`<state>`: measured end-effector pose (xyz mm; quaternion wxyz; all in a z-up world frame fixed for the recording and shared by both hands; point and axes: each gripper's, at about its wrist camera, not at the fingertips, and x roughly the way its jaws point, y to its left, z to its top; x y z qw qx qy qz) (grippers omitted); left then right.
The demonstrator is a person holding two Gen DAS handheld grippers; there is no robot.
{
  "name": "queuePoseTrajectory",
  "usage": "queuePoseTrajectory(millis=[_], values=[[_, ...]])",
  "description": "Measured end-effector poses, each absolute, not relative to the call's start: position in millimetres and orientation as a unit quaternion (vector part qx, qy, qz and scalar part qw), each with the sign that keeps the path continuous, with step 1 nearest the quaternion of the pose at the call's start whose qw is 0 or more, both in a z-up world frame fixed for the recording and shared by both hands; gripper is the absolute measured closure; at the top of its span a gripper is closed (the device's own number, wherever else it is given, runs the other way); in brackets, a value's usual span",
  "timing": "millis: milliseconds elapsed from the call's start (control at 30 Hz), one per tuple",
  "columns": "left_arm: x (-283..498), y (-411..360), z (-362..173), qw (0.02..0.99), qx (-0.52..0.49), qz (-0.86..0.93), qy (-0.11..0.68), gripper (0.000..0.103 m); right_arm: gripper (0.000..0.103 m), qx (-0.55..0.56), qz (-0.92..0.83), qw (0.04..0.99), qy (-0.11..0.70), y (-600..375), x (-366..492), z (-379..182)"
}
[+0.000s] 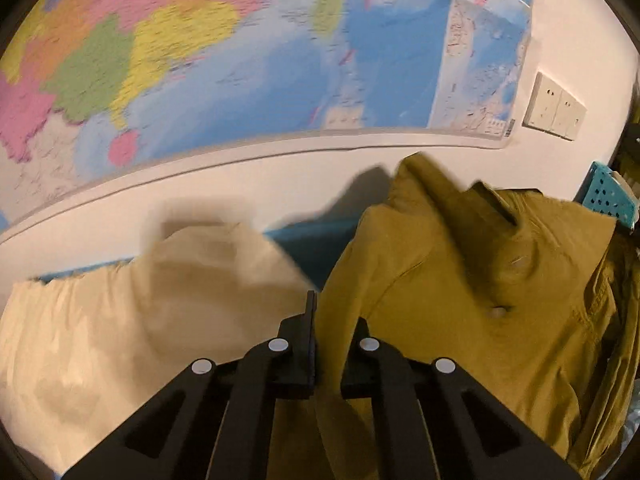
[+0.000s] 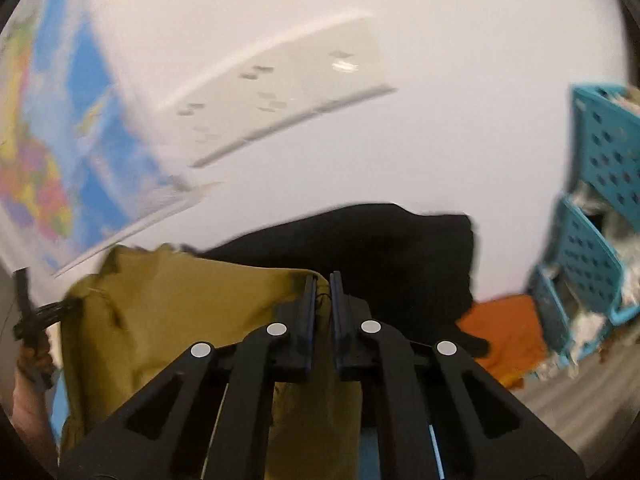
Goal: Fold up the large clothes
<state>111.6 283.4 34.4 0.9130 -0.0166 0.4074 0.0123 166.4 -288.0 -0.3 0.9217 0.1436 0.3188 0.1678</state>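
An olive-yellow shirt [image 1: 472,280] with a collar and buttons hangs lifted in the air in front of the wall. My left gripper [image 1: 334,320] is shut on a fold of its fabric near one shoulder. In the right wrist view the same shirt [image 2: 180,312] stretches to the left, and my right gripper [image 2: 323,292] is shut on its edge. The left gripper [image 2: 28,312] and the hand holding it show at the far left of the right wrist view. Both views are blurred by motion.
A beige garment [image 1: 120,328] lies at the left on a blue surface [image 1: 308,248]. A black garment [image 2: 380,248] and an orange one [image 2: 504,332] lie ahead at the right. Teal baskets [image 2: 600,208] are stacked at the far right. A wall map [image 1: 240,48] and sockets [image 1: 554,106] hang behind.
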Motion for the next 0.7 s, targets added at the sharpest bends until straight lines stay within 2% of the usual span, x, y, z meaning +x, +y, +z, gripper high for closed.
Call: queuePoseTrajectory(millis=[67, 100, 167, 200, 233, 267, 300, 433, 500, 700], values=[[125, 278, 25, 0.906, -0.005, 0.026, 0.422, 0.089, 0.096, 0.172, 0.148, 0.905, 0.36, -298, 183, -29], [133, 275, 16, 0.9, 0.009, 0.052, 0.433, 0.084, 0.094, 0.174, 0.146, 0.899, 0.373, -297, 188, -39], [136, 273, 11, 0.9, 0.023, 0.067, 0.43, 0.069, 0.086, 0.173, 0.135, 0.892, 0.395, -291, 192, -59], [130, 274, 12, 0.904, 0.021, 0.063, 0.423, 0.064, 0.075, 0.175, 0.139, 0.89, 0.398, -289, 191, -62], [123, 276, 16, 0.907, 0.016, 0.052, 0.417, 0.054, 0.061, 0.177, 0.138, 0.891, 0.395, -288, 188, -61], [113, 277, 22, 0.911, 0.017, 0.045, 0.409, 0.045, 0.037, 0.173, 0.135, 0.897, 0.385, -287, 181, -57], [97, 283, 25, 0.914, 0.023, 0.044, 0.402, 0.042, 0.03, 0.166, 0.136, 0.902, 0.373, -286, 176, -52], [43, 281, 36, 0.919, 0.029, 0.013, 0.392, 0.03, 0.026, 0.15, 0.16, 0.921, 0.323, -283, 143, -23], [14, 262, 25, 0.915, 0.034, -0.009, 0.402, 0.03, 0.015, 0.144, 0.179, 0.925, 0.302, -278, 125, -11], [-48, 203, -32, 0.884, 0.046, -0.082, 0.458, 0.023, 0.014, 0.128, 0.254, 0.914, 0.291, -246, 88, -2]])
